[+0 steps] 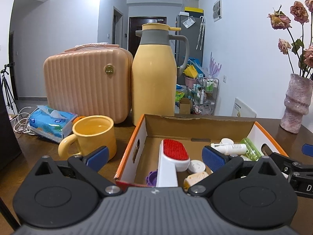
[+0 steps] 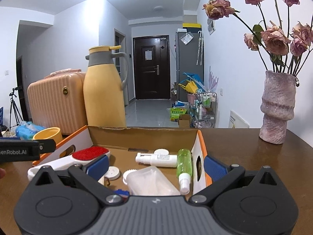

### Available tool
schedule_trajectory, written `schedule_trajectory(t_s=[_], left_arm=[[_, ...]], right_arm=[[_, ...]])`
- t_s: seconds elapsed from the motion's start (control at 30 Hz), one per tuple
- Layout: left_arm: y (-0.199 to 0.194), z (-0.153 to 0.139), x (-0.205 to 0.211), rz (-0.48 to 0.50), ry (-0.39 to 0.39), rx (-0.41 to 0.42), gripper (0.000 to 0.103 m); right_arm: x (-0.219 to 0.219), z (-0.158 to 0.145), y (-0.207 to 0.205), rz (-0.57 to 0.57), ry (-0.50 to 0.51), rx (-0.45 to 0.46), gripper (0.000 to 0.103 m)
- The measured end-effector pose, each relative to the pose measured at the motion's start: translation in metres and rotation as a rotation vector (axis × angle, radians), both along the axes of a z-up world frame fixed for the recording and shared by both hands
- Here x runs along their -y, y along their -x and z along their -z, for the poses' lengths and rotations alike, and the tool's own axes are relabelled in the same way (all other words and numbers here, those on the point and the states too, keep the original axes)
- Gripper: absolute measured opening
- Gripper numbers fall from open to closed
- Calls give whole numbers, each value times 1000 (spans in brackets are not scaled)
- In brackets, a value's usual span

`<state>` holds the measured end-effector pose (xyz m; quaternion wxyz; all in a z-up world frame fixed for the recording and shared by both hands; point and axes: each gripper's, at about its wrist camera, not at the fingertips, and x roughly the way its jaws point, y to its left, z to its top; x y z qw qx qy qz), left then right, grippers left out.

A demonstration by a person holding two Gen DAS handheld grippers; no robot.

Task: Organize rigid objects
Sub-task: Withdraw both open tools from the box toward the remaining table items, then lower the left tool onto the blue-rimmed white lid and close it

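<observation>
1. Cardboard box [image 1: 197,124], open-topped with orange-edged white sides, on the brown table [image 2: 244,146]; seen in both views.
2. Box contents, both views: lint brush [image 1: 174,152] with red pad and white handle, at the left; white spray bottle [image 2: 156,158] lying on its side toward the back; green spray bottle [image 2: 183,163] against the right wall; round white lid [image 1: 196,165].
3. Left wrist view only: purple piece [image 1: 151,177] beside the brush handle; yellowish lump [image 1: 195,177] near the front.
4. Right wrist view only: translucent white container [image 2: 150,180]; blue item [image 2: 122,192], partly hidden.
5. Left hand-held gripper [image 1: 154,156]: jaws spread wide, empty, over the box's left wall.
6. Right hand-held gripper [image 2: 156,165]: jaws spread wide, empty, straddling the box's right wall.
7. Surroundings: yellow mug [image 1: 93,137], yellow thermos jug [image 1: 153,78], pink case [image 1: 86,82], tissue pack [image 1: 52,123], vase [image 2: 277,107] of dried roses.
</observation>
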<state>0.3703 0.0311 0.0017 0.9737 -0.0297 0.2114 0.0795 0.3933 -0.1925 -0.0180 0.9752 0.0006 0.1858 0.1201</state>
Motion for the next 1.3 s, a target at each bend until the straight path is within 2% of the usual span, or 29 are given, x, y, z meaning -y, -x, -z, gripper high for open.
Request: schedule_trajectory(t_s=[0.77,1.3], left_arm=[[70,18,-18,49,20,-100,103],[80,57,-15,96,3,-229,103]], right_arm=[[-7,25,68,-63,65,-67,103],[-5,49,91,-65,74,-132,103]])
